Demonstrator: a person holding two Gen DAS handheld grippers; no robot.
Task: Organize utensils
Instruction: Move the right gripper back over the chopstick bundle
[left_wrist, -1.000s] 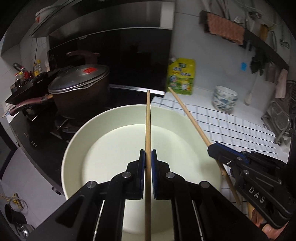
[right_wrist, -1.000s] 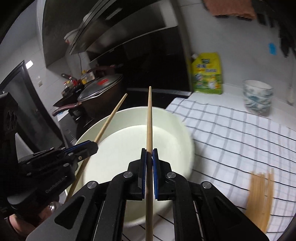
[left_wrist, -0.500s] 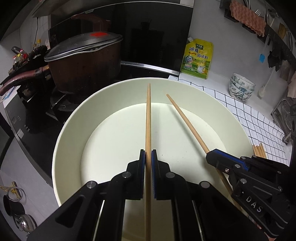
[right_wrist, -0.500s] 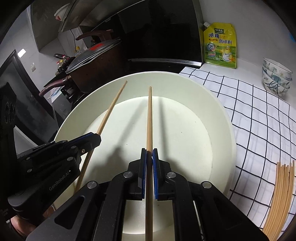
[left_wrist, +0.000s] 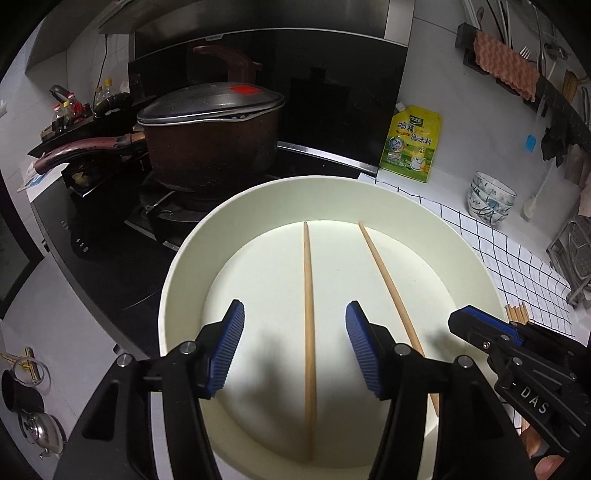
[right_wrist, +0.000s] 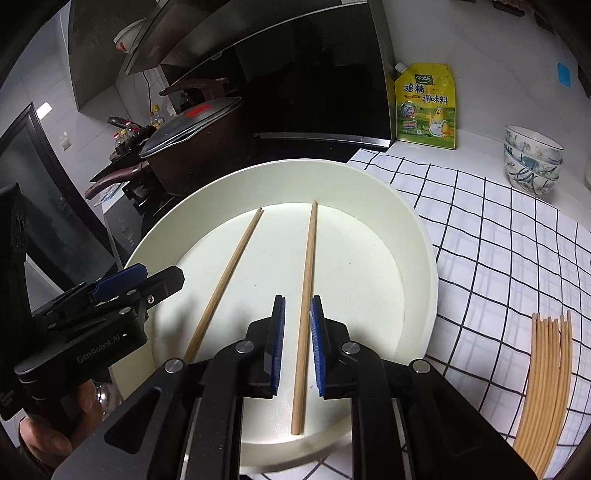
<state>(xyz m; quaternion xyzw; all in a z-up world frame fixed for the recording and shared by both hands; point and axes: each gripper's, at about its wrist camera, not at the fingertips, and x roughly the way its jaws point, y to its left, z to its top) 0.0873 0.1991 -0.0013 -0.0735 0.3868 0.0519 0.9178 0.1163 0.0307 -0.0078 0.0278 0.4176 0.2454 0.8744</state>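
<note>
Now: left gripper (left_wrist: 294, 345) jaws just sprang wide, its chopstick (left_wrist: 308, 332) dropped free in cream basin (left_wrist: 177, 266) | right gripper (right_wrist: 297, 332) just cracked open, pads off second chopstick (right_wrist: 305, 295), also in basin | more chopsticks (right_wrist: 546, 376) wait on checked cloth (right_wrist: 498, 236) | pot (left_wrist: 210, 136), seasoning pouch (right_wrist: 425, 107), stacked bowls (right_wrist: 532, 162) well clear.
</note>
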